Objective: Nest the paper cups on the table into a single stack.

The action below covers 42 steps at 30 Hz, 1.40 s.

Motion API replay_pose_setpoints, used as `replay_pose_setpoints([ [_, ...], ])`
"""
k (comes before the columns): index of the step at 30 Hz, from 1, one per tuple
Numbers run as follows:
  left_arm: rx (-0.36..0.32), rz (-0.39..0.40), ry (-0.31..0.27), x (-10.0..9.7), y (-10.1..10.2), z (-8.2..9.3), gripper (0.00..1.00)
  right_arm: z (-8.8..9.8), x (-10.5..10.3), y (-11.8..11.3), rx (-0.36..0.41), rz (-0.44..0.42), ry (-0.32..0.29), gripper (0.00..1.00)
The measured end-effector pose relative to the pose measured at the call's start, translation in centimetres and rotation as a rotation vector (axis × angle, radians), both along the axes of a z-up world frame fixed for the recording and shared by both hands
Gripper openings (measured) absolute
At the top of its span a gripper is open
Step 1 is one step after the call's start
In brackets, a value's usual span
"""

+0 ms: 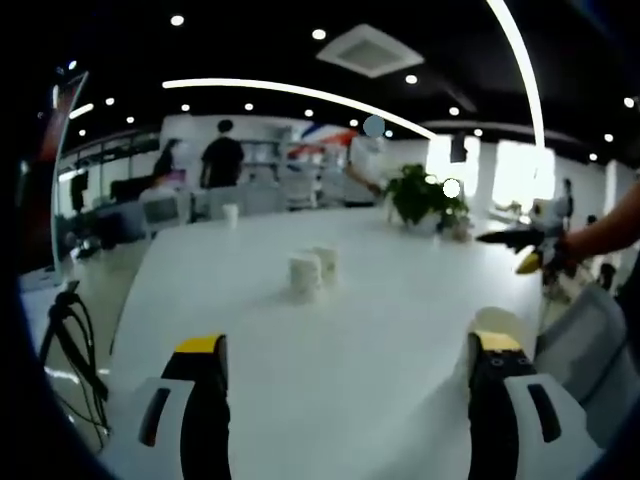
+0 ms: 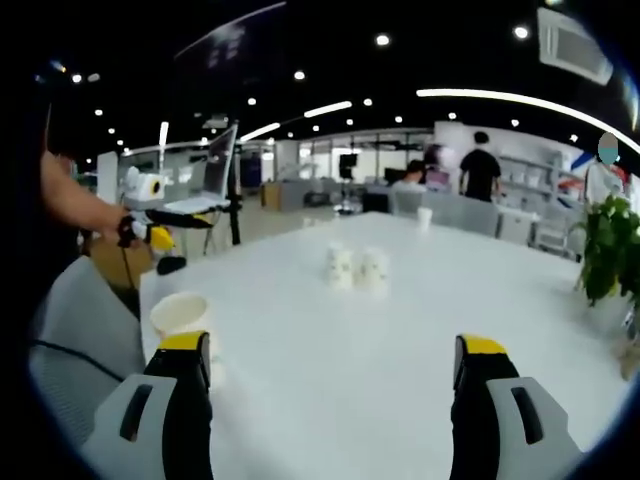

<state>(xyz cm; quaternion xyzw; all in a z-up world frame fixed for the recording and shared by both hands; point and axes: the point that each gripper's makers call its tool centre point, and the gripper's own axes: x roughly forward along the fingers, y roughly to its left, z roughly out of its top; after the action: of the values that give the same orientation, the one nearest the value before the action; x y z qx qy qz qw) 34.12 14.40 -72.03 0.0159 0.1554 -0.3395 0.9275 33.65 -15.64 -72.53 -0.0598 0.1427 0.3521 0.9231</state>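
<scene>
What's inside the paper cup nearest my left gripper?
In the right gripper view the near paper cup stands open-mouthed by the left jaw; its rim shows, but the bottom is hidden. Both grippers are open.

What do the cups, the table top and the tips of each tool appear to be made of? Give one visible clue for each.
Cups: probably paper, matte off-white with a thin rolled rim on the near cup.
Table: a smooth white top, perhaps laminate; it shows a soft sheen.
Tool tips: yellow pads on the left tool and right tool, looking like rubber or plastic, on black and white bodies that look like plastic.
</scene>
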Motion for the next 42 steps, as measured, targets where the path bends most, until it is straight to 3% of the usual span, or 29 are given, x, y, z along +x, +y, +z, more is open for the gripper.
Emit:
replay_pose_setpoints([
  [25,0.024,-0.04,0.013,0.8,-1.2,-0.2,0.98,-1.4,4.8,0.7,0.002,-0.008,0.009,1.0],
  [28,0.053,-0.059,0.013,0.9,-1.4,-0.5,0.98,-1.4,5.3,0.7,0.01,-0.016,0.019,1.0],
  [42,0.041,-0.04,0.024,1.5,-1.1,-0.4,0.98,-2.2,7.8,1.9,0.024,-0.004,0.033,1.0],
])
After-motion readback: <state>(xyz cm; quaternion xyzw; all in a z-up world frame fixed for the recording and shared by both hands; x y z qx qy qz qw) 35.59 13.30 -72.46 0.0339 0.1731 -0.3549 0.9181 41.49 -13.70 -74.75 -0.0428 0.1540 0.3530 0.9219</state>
